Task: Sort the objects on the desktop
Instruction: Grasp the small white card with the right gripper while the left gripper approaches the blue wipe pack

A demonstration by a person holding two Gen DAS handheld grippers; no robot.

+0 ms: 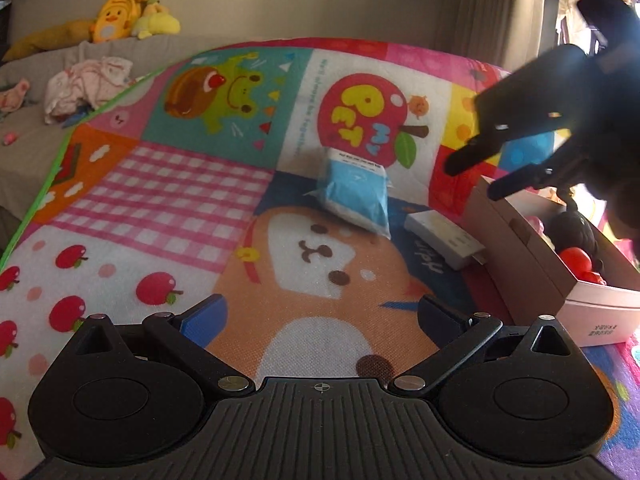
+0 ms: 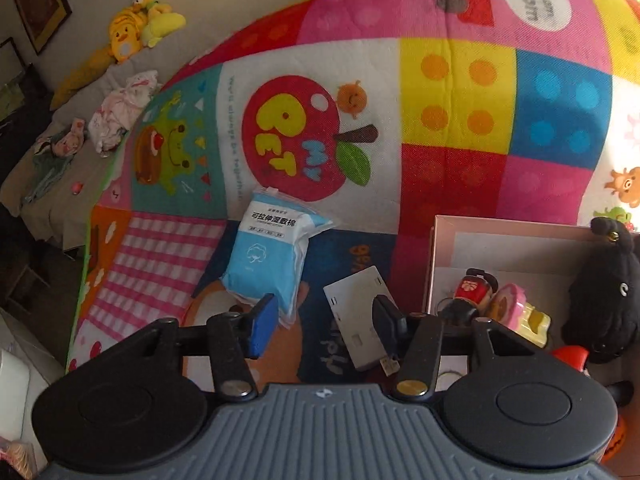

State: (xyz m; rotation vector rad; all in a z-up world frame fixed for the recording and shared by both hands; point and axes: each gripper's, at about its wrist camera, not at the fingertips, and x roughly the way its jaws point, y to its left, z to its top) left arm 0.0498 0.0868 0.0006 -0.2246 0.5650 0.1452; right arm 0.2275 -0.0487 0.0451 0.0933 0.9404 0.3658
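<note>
A blue pack of cotton wipes lies mid-mat, and a flat white device with a USB plug rests to its right. A pink box at the right holds a black plush, a red toy and a pink donut toy. My left gripper is open wide over the bear picture, nothing between its fingers. My right gripper hovers above the wipes and the white device, jaws partly apart and empty.
Everything sits on a colourful patchwork play mat with a green edge at the left. Beyond it a grey sofa carries yellow plush toys and crumpled pink clothes. A curtain hangs at the back right.
</note>
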